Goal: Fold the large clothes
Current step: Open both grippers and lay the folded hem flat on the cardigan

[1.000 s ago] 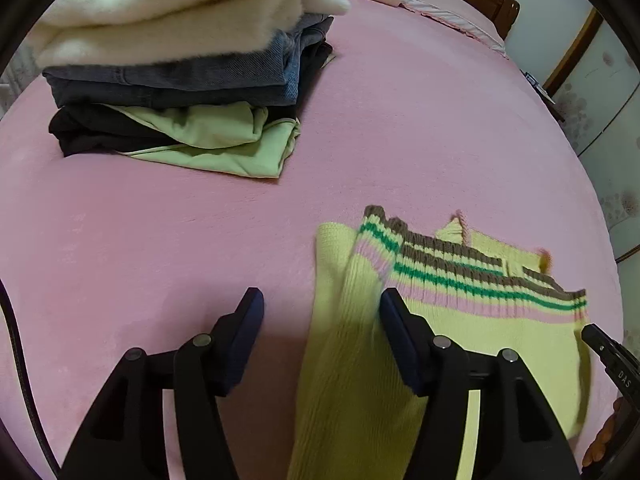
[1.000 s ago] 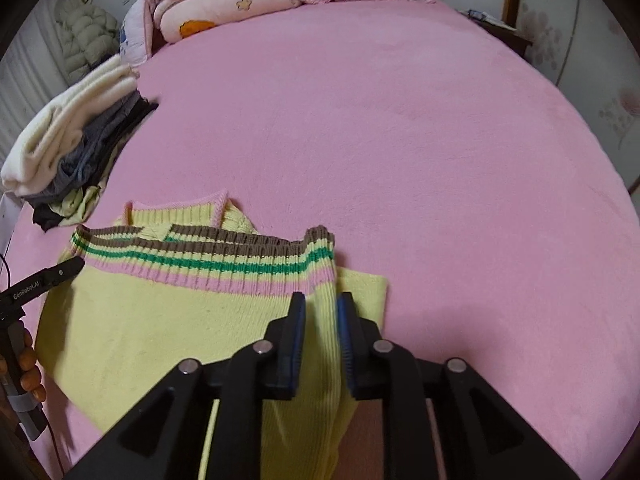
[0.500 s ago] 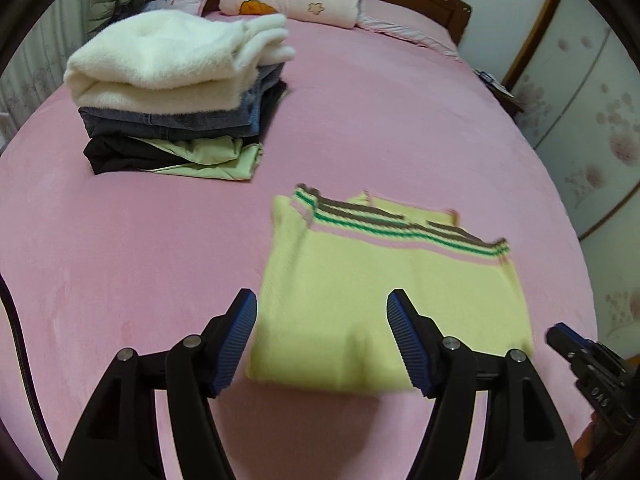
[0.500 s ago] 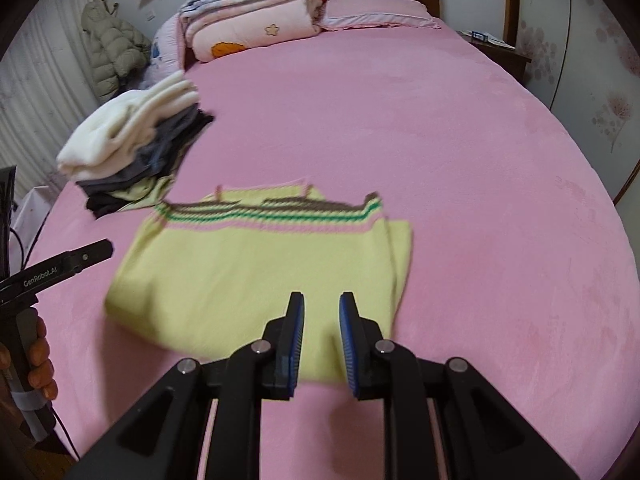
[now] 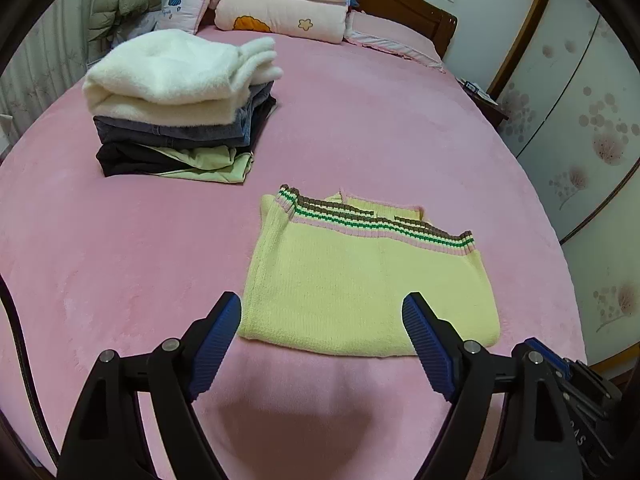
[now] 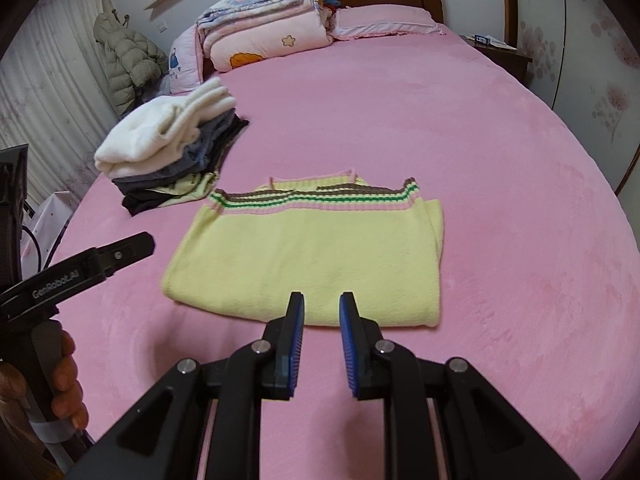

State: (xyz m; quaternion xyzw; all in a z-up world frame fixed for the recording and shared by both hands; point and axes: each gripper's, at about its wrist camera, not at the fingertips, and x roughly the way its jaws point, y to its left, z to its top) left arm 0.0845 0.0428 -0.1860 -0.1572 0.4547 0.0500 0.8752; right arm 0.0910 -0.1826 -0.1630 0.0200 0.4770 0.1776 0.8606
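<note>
Sweater (image 5: 368, 284) lay folded flat on bed (image 5: 120, 248). Left tool (image 5: 322, 312) spread wide, empty. Right tool (image 6: 321, 312) slightly parted, empty. Clothes stack (image 5: 180, 108) well apart.

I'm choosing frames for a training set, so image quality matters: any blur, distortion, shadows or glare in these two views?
Left wrist view: sharp, with strong fisheye bending and dark corners; the open left gripper throws a soft shadow on the bed below the sweater. Right wrist view: equally curved, with the sweater's near edge slightly soft; the right gripper is crisp. No glare in either.
</note>
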